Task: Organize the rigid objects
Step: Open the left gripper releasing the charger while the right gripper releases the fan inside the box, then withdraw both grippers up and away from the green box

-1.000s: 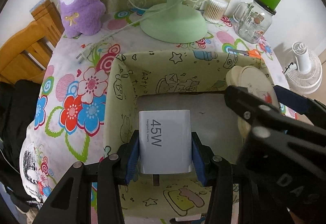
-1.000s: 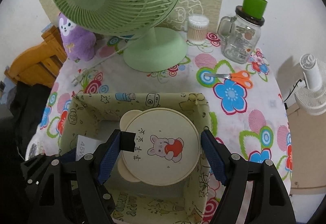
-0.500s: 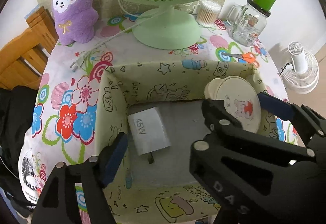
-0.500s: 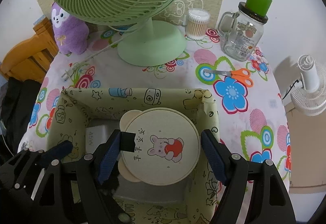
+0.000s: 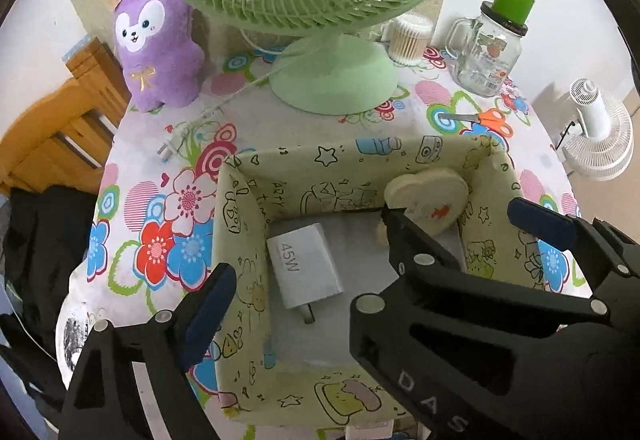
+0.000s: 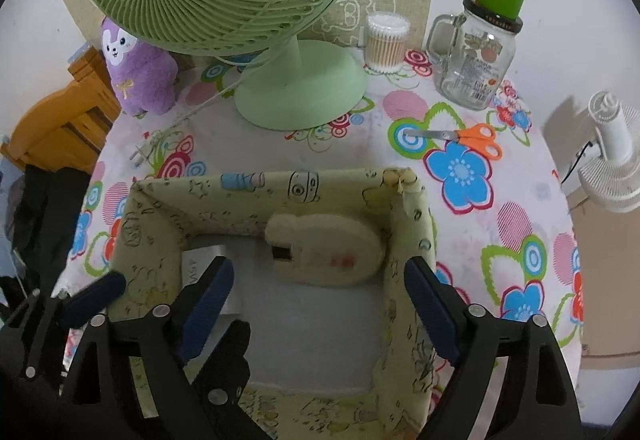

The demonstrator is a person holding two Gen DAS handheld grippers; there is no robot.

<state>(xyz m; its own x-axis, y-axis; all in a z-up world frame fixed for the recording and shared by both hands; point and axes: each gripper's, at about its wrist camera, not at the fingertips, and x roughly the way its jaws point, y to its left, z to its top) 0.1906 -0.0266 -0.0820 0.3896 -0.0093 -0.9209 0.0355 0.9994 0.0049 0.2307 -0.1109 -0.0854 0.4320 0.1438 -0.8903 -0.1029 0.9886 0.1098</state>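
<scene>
Charger (image 5: 305,265), white, rigid, judged light and smooth-faced, best taken across its flat sides, lies released in fabric bin (image 5: 240,224) beside round case (image 6: 326,254); left gripper (image 5: 372,268) and right gripper (image 6: 320,304), jaws just opened, are left empty.

We read "45W" on the white charger (image 5: 305,265) lying in the fabric box (image 5: 240,240), "ARTY" among the doodles on that box's inner wall, and "DAS" on the black right gripper (image 5: 460,216). The glass jar's (image 6: 476,64) label print is too small to read.
</scene>
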